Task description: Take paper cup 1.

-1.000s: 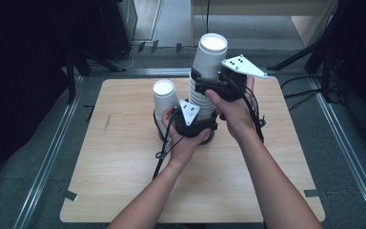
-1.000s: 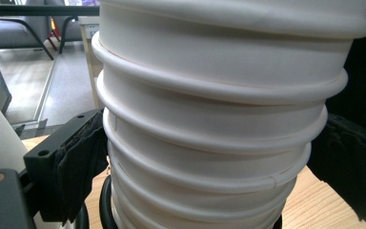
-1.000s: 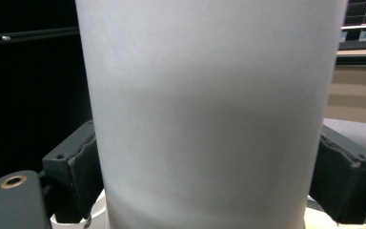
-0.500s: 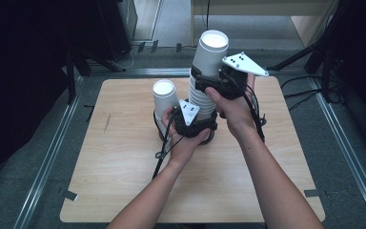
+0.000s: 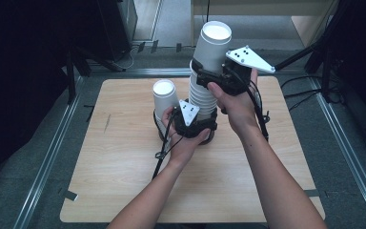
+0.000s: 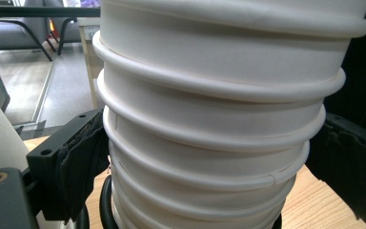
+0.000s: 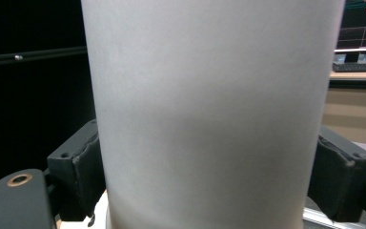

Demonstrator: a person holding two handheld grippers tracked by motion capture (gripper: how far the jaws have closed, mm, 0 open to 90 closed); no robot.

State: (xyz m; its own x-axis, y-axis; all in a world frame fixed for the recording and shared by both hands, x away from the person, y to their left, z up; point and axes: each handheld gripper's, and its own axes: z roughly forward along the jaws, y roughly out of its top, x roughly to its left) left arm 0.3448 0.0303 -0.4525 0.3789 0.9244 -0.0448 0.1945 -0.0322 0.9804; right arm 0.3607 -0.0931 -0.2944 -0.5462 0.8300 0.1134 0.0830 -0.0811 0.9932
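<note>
No print, logo or lettering reads anywhere on these plain white cups. The landmark is the stack of cups (image 5: 201,98), standing near the middle of the wooden table (image 5: 124,181), mouths up, its long axis rising almost straight with a slight lean.

Low on the stack sits the left gripper (image 5: 195,125), and its jaws clamp the ribbed rims from both sides; in the left gripper view the black pads (image 6: 83,157) press against the rolled rims of the stack (image 6: 219,119).

Higher up, the top cup (image 5: 212,45) pokes out of the stack, mouth open to the ceiling and its axis tilted a little toward the far right of the table. The right gripper (image 5: 214,78) has just been closing, and its jaws are squeezed onto that cup's smooth wall (image 7: 209,114).

Just to the left of the stack stands a single cup (image 5: 165,99), also upright and mouth up, close beside the left hand (image 5: 186,143).
</note>
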